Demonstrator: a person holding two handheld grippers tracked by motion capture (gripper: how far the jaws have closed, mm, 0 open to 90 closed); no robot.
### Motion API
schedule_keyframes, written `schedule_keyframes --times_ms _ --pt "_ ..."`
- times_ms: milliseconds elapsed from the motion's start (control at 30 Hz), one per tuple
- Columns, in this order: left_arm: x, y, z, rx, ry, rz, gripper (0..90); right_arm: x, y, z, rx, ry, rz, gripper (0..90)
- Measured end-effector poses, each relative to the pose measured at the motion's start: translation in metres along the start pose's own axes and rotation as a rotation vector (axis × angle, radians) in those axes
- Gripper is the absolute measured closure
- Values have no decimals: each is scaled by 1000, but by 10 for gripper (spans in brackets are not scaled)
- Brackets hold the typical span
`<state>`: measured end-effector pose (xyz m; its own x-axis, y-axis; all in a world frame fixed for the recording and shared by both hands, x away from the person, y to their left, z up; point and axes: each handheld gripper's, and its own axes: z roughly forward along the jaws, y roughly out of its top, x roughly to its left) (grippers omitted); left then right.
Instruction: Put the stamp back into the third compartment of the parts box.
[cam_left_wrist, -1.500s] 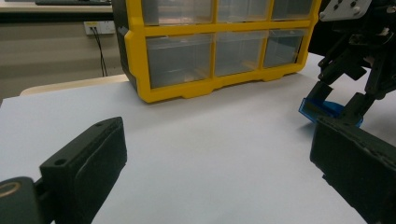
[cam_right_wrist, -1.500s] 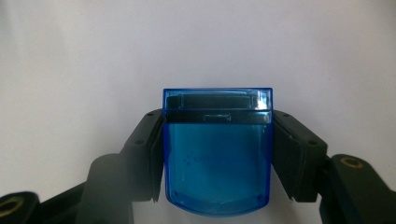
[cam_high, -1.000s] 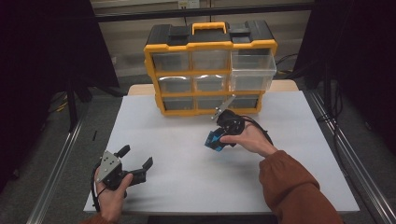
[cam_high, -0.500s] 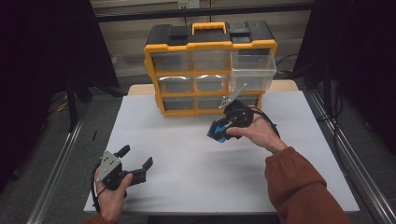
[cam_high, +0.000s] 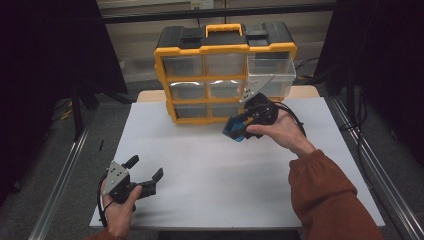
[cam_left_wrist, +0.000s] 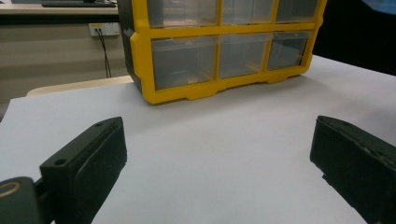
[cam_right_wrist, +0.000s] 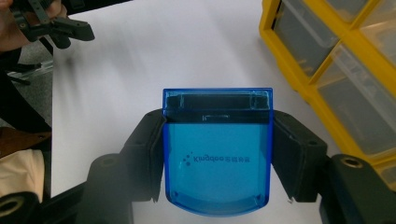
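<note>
1. Your desk (cam_high: 215, 175) is covered in plain white. It stands in a dim room with dark floor on both sides and a pale wall behind.
2. A yellow-and-black drawer organiser (cam_high: 225, 75) stands at the far edge of the desk. Its clear drawers sit in rows, and the top right drawer (cam_high: 272, 70) is pulled out past the frame.
3. Your right gripper (cam_high: 240, 127) is raised above the desk, just in front of the organiser's lower right corner. Its fingers (cam_right_wrist: 149, 154) are clamped on a blue translucent box (cam_right_wrist: 217, 156), one on each long side.
4. In the right gripper view the box's long axis runs along the fingers. Its darker lipped end points away from your hand, and the rounded end sits nearest the camera. From above, the box (cam_high: 235, 129) points left and slightly toward you.
5. Your left gripper (cam_high: 145, 175) rests low at the near left of the desk, fingers (cam_left_wrist: 88, 158) spread wide with nothing between them.
6. Change since a second ago: your right hand (cam_high: 280, 131) has carried the box up and back toward the organiser. Your left hand (cam_high: 120, 212) has not moved.
</note>
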<state>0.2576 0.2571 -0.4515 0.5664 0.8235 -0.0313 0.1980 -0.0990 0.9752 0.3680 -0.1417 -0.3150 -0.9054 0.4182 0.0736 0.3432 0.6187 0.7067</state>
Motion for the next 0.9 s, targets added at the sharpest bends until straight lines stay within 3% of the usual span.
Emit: schedule_keyframes --times_ms 100,133,200,533,900 --pt "0 0 0 -4 1 -2 40 0 3 -5 -2 -3 -2 413" --pt "0 0 0 -2 7 -2 40 -1 6 -9 -15 25 -7 413" --pt "1 0 -1 4 5 2 40 -1 7 -11 -15 29 -5 413" --pt "1 0 0 2 -3 -7 39 -1 29 -41 -61 -29 -40 414" --pt "1 0 0 -1 0 -6 40 -4 42 -63 -77 -71 -44 414"
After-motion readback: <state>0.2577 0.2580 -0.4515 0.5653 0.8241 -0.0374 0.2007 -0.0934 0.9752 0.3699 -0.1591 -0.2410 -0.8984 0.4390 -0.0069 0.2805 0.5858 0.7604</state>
